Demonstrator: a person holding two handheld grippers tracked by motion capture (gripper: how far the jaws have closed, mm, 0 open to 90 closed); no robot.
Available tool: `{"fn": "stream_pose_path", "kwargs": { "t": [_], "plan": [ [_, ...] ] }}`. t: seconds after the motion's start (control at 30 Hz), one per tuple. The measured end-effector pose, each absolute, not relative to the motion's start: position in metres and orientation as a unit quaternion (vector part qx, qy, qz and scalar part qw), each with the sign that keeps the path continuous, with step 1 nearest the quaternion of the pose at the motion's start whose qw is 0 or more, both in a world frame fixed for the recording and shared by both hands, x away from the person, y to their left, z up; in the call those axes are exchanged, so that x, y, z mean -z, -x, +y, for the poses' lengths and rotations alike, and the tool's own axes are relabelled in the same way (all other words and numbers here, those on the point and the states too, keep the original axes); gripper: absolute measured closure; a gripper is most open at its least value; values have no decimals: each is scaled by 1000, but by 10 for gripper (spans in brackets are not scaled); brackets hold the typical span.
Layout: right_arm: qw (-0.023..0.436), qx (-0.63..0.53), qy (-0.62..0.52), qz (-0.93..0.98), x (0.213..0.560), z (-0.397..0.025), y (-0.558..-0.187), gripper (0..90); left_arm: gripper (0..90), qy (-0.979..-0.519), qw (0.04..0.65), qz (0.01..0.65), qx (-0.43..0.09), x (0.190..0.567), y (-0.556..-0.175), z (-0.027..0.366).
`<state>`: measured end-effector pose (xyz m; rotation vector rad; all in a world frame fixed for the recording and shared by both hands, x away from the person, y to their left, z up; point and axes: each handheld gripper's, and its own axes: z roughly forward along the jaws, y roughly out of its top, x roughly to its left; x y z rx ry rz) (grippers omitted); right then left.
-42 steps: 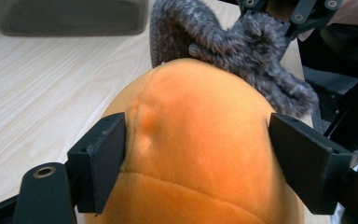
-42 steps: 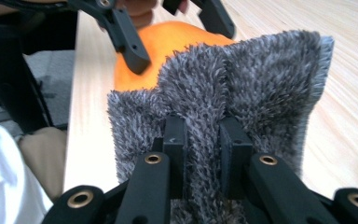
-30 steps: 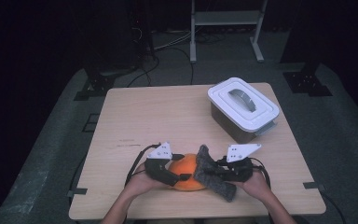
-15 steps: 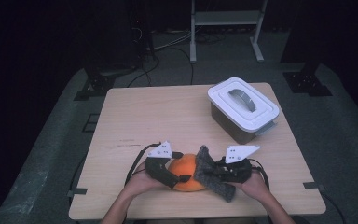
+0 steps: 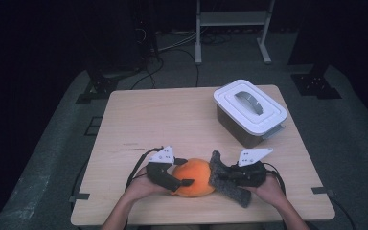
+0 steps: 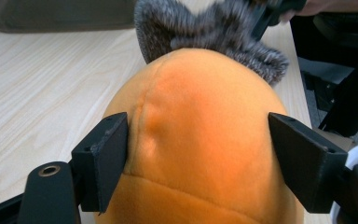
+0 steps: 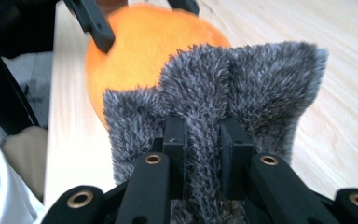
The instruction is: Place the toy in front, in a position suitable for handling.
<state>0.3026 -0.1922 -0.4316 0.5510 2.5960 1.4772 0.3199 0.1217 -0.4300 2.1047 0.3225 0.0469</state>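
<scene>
A light wooden table [image 5: 172, 120] stands mid-frame on a grey carpet [image 5: 52, 158]. Behind it, along the top, the room is dark; a pale metal stand [image 5: 232, 19] rises at upper centre, and black cables [image 5: 172, 45] trail across the floor beside it.

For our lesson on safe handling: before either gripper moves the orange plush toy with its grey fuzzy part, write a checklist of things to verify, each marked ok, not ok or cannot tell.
1. Left gripper has its jaws on both sides of the orange plush body: ok.
2. Left jaws pressing firmly enough to hold: cannot tell.
3. Right gripper pinches a fold of the grey fuzzy part: ok.
4. Toy resting on the table, near its front edge: ok.
5. White lidded box stands apart from the toy, lid on: ok.
6. Seam joining grey part and orange body sound: cannot tell.
</scene>
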Motion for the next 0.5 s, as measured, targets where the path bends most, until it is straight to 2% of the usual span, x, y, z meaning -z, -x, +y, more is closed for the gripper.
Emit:
{"fn": "stream_pose_path", "kwargs": {
  "t": [0.13, 0.27, 0.4, 0.5],
  "plan": [
    [42, -534, -171, 827, 420, -186, -299, 744, 221, -864, 486, 128, -21, 430, -319, 118],
    [46, -519, -155, 839, 425, -169, -299, 743, 204, -866, 484, 127, -20, 429, -318, 118],
    [52, -503, -156, 848, 429, -177, -300, 744, 174, -861, 491, 134, -14, 425, -320, 120],
    [55, -484, -169, 857, 432, -187, -303, 744, 205, -861, 490, 136, -17, 427, -319, 120]
  ]
}}
